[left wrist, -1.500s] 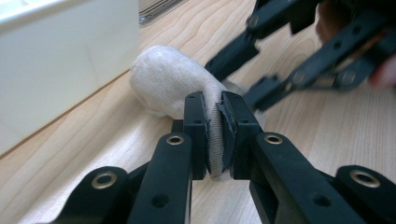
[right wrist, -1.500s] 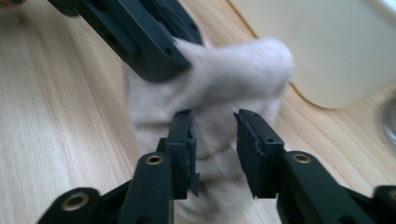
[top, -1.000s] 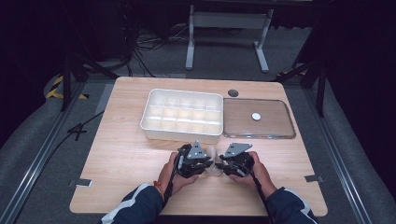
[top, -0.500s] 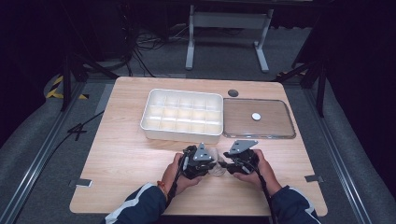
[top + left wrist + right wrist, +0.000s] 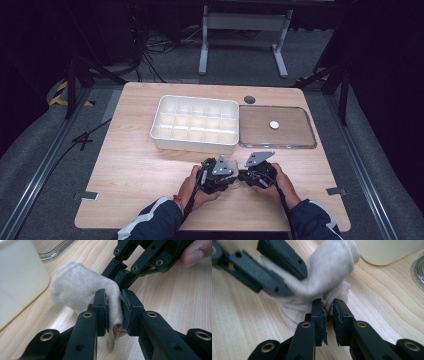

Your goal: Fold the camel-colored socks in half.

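A beige knitted cloth point(image 5: 75, 287), bunched like a small sock, lies on the wooden table point(image 5: 135, 165) near its front middle. My left gripper point(image 5: 113, 296) is shut on one fold of it, and fabric bulges out past the pads. From the opposite side my right gripper point(image 5: 328, 303) pinches a thin edge of the same cloth point(image 5: 332, 262) between nearly touching jaws. In the high view the left gripper point(image 5: 234, 179) and right gripper point(image 5: 244, 176) meet tip to tip, each held by a hand. The right gripper view has the left gripper point(image 5: 294, 282) at upper left.
A white tray point(image 5: 192, 145) with several compartments stands just behind the grippers. A clear flat lid point(image 5: 295, 135) with a small white disc point(image 5: 274, 124) lies to the tray's right. A dark round grommet point(image 5: 249, 99) sits near the far edge. Bare wood spreads to the left.
Both hands have shifted slightly, and the two grippers stand a little closer together around the cloth. The tray and lid have not moved.
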